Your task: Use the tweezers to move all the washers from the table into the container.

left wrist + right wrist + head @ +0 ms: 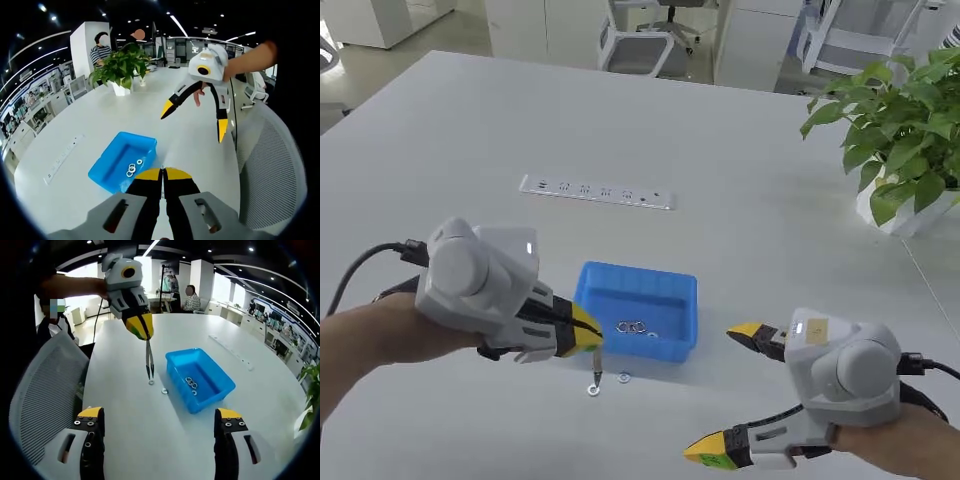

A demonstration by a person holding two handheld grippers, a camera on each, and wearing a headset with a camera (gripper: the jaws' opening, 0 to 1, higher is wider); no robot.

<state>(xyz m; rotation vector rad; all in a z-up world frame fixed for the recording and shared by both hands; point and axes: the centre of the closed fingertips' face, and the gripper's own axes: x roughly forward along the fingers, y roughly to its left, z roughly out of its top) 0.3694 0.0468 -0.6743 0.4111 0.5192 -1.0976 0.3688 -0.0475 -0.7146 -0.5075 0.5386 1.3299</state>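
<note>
Tweezers (149,357) in left tool (585,331), right tool (715,392) spread

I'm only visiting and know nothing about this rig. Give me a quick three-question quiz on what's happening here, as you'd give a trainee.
1. Which claw holds the tweezers?
2. True or false: all the washers are in the container.
3. The right claw is: A) open, B) shut on a washer, C) shut on the tweezers.
Key: 1. The left claw. 2. False: two lie on the table, outside it. 3. A.
</note>
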